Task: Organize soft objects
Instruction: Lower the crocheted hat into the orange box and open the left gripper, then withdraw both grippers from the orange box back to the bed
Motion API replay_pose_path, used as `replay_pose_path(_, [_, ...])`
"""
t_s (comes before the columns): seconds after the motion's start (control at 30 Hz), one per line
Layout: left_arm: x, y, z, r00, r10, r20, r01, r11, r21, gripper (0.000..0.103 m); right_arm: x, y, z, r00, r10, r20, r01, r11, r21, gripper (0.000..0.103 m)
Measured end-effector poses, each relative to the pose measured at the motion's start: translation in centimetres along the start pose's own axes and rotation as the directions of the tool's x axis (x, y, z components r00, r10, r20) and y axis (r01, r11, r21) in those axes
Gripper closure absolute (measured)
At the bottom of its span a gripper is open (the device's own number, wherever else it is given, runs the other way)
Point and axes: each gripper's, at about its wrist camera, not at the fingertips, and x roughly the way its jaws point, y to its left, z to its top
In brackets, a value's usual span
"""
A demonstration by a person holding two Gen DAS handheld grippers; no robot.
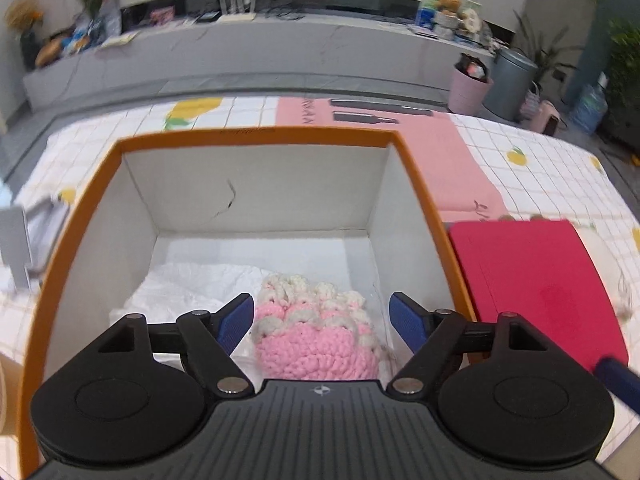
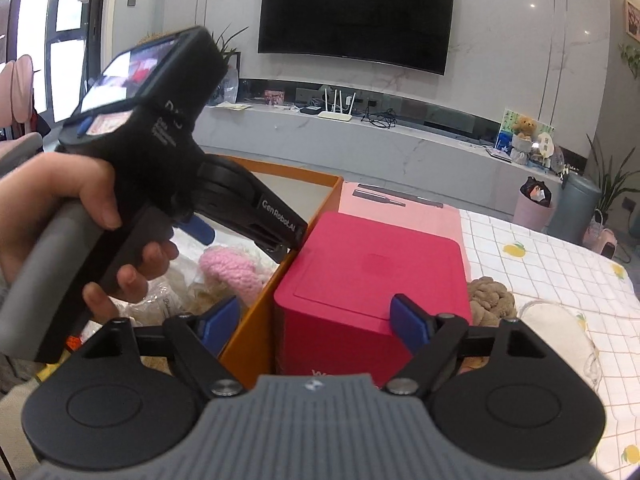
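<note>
A pink and cream crocheted piece (image 1: 316, 332) lies inside the orange-rimmed white box (image 1: 256, 136), on white crumpled paper (image 1: 180, 292). My left gripper (image 1: 322, 320) is open above it, its blue fingers apart on either side, not holding it. In the right wrist view the same pink knit (image 2: 232, 268) shows in the box (image 2: 256, 332), under the left gripper's body (image 2: 168, 152). My right gripper (image 2: 316, 324) is open and empty, over the edge between the orange box and a red box (image 2: 372, 276). A brown knitted item (image 2: 490, 300) lies right of the red box.
The boxes stand on a checked lemon-print cloth (image 2: 560, 272) with a pink mat (image 1: 440, 160) behind. A white soft item (image 2: 560, 332) lies at the right. A TV shelf, bins (image 2: 572, 208) and plants stand beyond.
</note>
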Motion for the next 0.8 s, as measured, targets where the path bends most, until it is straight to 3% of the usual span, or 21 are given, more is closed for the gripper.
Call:
replay_pose_path(0.17, [-1.3, -0.8, -0.2, 0.998, 0.033, 0.052, -0.036, 0.998, 0.054, 0.009, 0.1, -0.5, 0.1, 1.0, 0.008, -0.001, -0.008, 1.0, 0.026, 0.021])
replay_pose_path(0.53, [-3.8, -0.3, 0.3, 0.997, -0.002, 0.074, 0.0, 0.999, 0.038, 0.009, 0.2, -0.8, 0.1, 1.0, 0.016, 0.002, -0.016, 0.999, 0.045, 0.02])
replay_pose_path(0.8, [-8.6, -0.1, 0.7, 0.991, -0.04, 0.126, 0.032, 0.998, 0.059, 0.009, 0.6, 0.3, 0.1, 1.0, -0.019, -0.006, 0.019, 1.0, 0.01, 0.017])
